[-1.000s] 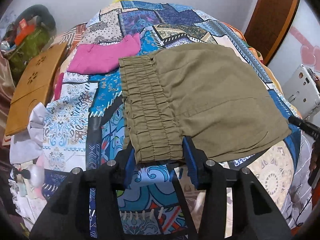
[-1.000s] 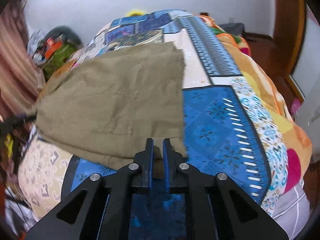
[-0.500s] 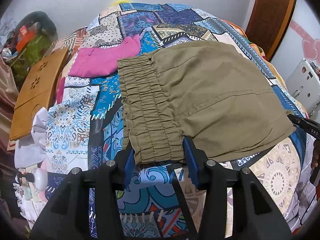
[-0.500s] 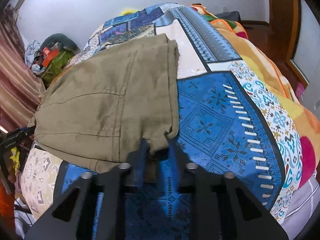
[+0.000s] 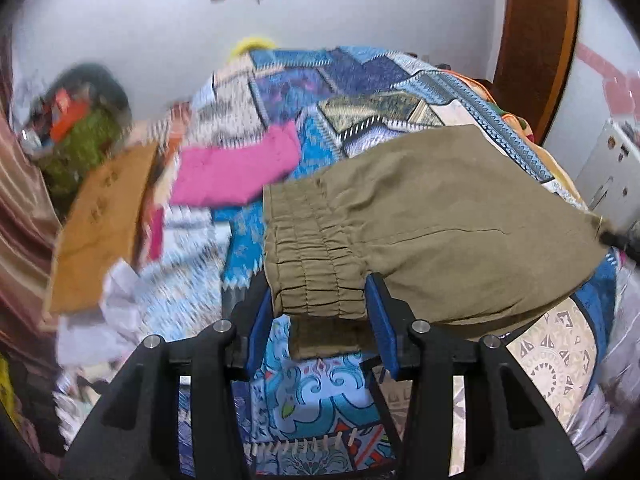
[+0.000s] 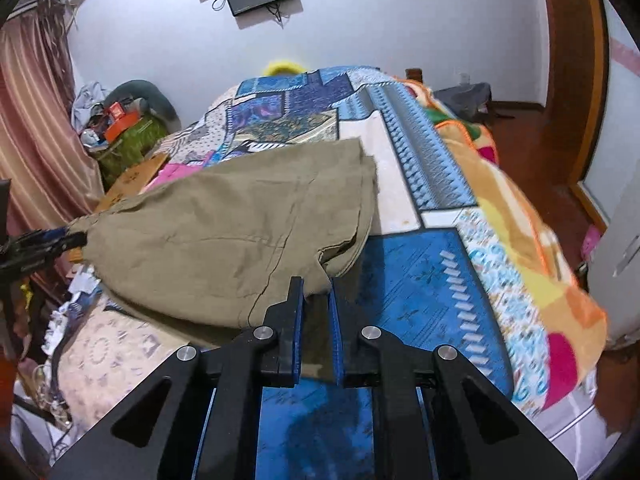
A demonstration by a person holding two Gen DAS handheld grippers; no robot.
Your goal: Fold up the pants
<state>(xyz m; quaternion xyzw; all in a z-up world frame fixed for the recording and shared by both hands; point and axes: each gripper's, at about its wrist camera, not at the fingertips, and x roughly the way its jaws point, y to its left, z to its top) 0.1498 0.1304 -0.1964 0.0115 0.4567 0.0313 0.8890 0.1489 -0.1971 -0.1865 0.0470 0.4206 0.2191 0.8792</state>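
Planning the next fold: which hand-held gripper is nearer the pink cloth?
Left. The left hand-held gripper grips the pants waistband beside the pink cloth; the right hand-held gripper holds the far end.

You are looking at a bed under a blue patchwork-print cotton bedspread point(image 5: 308, 396); a folded pink cloth garment point(image 5: 236, 168) is lying on it.

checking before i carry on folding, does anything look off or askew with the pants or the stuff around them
Nothing looks damaged or spilled. The olive pants hang lifted between the left gripper at the waistband and the right gripper at the other end. A pink garment lies loose on the quilt beyond the waistband.
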